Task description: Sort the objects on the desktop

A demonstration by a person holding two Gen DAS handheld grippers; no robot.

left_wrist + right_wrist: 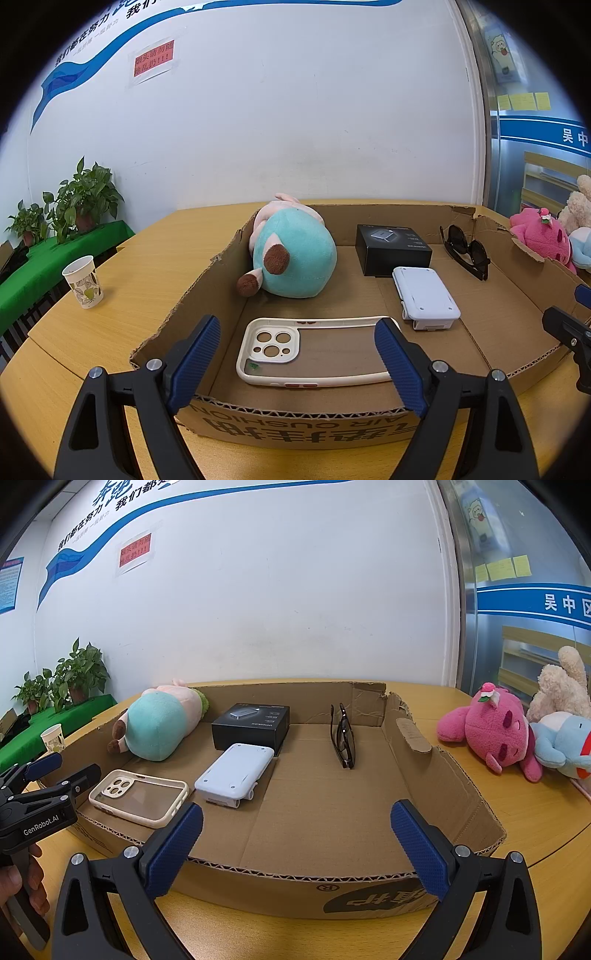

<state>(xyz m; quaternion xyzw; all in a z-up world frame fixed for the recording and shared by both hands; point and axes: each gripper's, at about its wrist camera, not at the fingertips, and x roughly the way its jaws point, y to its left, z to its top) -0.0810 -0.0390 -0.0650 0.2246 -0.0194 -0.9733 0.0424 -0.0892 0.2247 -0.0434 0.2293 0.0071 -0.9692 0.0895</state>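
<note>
A shallow cardboard box [295,410] [295,882] lies on the wooden table. In it are a teal and pink plush [295,254] [159,727], a black carton [391,247] [251,723], a white device [424,295] [236,771], dark sunglasses [465,251] [343,738] and a cream phone case [314,350] [140,797]. My left gripper [295,350] [62,768] hovers open over the box's near wall, just before the phone case, holding nothing. My right gripper [295,834] is open too, above the near wall, facing bare box floor.
A paper cup [84,282] [53,738] stands on the table left of the box. Pink [491,727], cream [561,686] and blue [565,746] plush toys lie to the right of the box. Potted plants [74,199] sit on a green-covered table at far left. A white wall rises behind.
</note>
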